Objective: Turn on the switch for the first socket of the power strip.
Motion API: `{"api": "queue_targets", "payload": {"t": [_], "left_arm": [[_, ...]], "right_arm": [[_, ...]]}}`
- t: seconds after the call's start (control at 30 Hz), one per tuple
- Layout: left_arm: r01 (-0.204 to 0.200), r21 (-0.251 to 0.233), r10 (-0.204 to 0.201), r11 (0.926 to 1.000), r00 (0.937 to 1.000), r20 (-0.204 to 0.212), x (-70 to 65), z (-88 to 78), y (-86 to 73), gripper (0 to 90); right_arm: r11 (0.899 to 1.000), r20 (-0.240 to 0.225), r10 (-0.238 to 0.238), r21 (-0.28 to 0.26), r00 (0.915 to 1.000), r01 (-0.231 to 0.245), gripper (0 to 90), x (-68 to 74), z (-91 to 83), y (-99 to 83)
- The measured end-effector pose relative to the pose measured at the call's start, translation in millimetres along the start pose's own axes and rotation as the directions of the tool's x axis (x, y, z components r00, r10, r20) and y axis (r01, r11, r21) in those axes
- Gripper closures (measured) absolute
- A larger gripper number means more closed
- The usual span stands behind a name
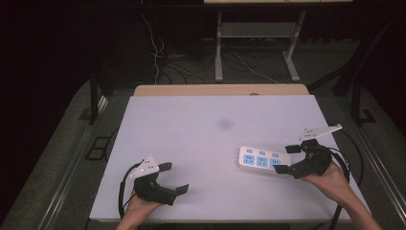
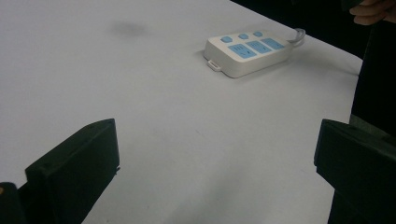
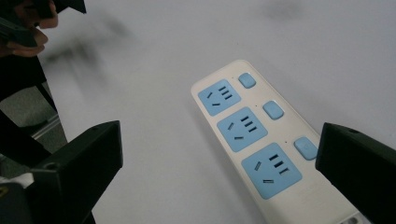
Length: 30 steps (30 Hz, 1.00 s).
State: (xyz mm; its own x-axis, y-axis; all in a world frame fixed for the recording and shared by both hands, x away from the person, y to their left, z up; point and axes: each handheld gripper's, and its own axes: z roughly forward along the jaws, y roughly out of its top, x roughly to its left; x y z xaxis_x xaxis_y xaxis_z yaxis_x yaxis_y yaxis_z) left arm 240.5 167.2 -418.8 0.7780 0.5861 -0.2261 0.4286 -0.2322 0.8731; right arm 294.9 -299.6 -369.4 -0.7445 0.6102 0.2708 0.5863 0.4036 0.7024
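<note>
High view overhead; all views share power strip (image 1: 259, 161).

The left hand-held gripper (image 2: 215, 172) hovers wide apart over the white table (image 2: 140, 93), power strip (image 2: 247, 52) beyond.

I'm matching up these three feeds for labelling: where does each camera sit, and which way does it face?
High view: above the person's table edge, looking forward and down; both hands, left gripper, right gripper.
Left gripper view: on that gripper, facing across the table toward the power strip; its jaws open.
Right gripper view: on that gripper, close over the strip; jaws open.
All share the strip.
</note>
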Motion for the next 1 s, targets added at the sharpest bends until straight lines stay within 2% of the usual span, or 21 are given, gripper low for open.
{"api": "queue_targets", "payload": {"t": [0.3,0.53,0.83,0.97,1.0], "left_arm": [[-0.003,0.003,0.003,1.0,1.0,-0.001,-0.1,0.4,-0.1,0.0],[-0.005,0.009,0.005,0.9999,1.0,0.002,-0.4,1.2,-0.2,0.0],[-0.002,0.006,0.002,1.0,1.0,-0.003,0.6,0.7,-0.4,0.0],[-0.004,0.009,0.004,1.0,1.0,-0.003,0.4,1.2,-0.4,0.0],[-0.003,0.009,0.003,1.0,1.0,-0.003,0.3,1.3,-0.5,0.0]], "right_arm": [[0.999,0.005,-0.013,0.048,0.9999,0.013,0.4,-4.7,1.0,10.8],[0.995,0.0,-0.012,0.095,0.9999,0.012,0.4,-10.5,9.6,20.9],[0.988,0.004,0.0,0.151,1.0,-0.001,0.4,-20.9,22.9,22.7],[0.987,0.003,0.006,0.159,1.0,-0.007,0.4,-24.4,25.1,22.8],[0.987,0.001,0.009,0.161,1.0,-0.009,2.8,-25.6,25.6,22.8]]}}
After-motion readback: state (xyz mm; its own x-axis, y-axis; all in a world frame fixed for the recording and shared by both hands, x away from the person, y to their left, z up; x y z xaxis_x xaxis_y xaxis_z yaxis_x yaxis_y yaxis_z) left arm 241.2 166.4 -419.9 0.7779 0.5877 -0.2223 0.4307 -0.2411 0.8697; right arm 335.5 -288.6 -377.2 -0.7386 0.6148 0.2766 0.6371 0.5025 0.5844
